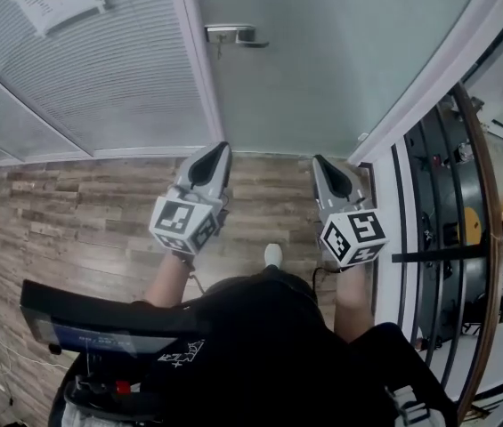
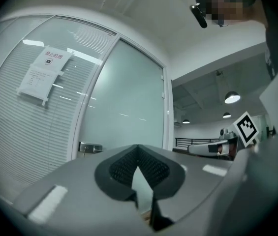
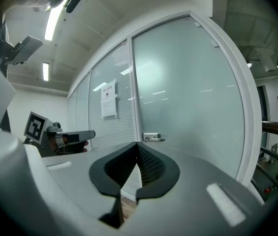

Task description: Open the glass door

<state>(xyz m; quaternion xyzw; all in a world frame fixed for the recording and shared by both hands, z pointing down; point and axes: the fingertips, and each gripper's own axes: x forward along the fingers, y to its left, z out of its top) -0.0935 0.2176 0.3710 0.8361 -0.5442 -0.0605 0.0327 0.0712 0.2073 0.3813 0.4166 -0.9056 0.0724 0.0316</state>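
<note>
glass door [image 1: 322, 69] stood shut; left gripper [image 1: 223, 148] and right gripper [image 1: 319, 160], both closed and empty, might slip off its upper-centre lever handle [image 1: 233, 34].

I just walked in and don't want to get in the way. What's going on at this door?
A person stands facing the frosted glass door with a claw in each hand. The left claw and the right claw are both shut and empty, pointing roughly level toward the door. The door looks closed, and neither claw has reached its lever handle yet.
</note>
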